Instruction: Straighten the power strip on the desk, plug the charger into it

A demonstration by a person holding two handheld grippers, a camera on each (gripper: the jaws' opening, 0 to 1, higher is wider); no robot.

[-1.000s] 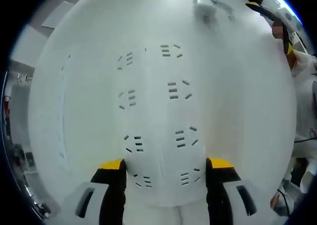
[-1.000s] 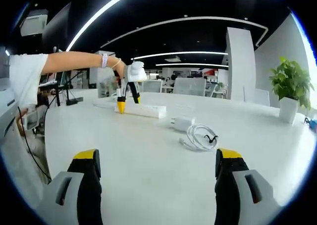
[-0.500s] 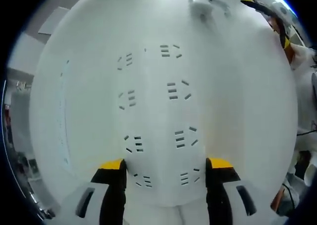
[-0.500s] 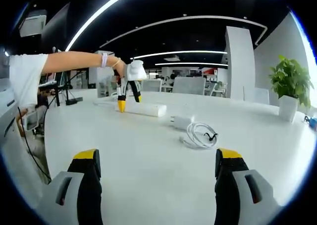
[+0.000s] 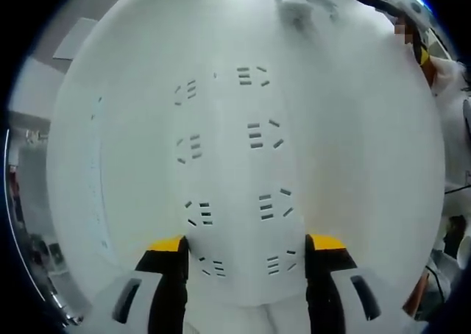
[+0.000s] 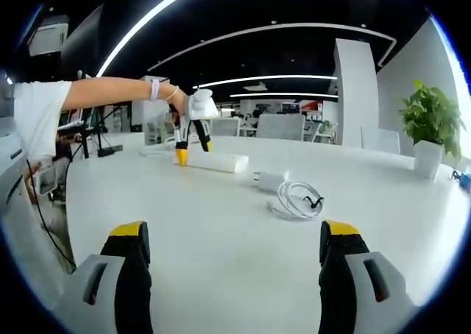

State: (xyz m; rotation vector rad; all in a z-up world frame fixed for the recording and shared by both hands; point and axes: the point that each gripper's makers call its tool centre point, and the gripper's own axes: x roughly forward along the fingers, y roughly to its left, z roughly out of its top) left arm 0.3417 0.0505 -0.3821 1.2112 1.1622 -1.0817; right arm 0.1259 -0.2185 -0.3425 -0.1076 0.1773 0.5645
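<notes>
Gripping the long white plastic power strip (image 5: 235, 187) across its width, your left gripper (image 5: 243, 247) has one yellow-tipped jaw on each long side, near one end of the strip on the white desk (image 6: 243, 231). Expect a rigid, light, smooth body that may slide or pivot; hold the side walls, clear of the sockets. Count one strip with eight socket groups in two rows. One white charger block (image 6: 269, 181) lies on the desk just beside the strip's far end, and its coiled white cable (image 6: 298, 201) lies next to it. Take the charger by its hard flat sides, not the limp cable. Your right gripper (image 6: 235, 251) stands wide and empty, well apart from them. One potted green plant (image 6: 430, 132) sits on the desk's far edge.
</notes>
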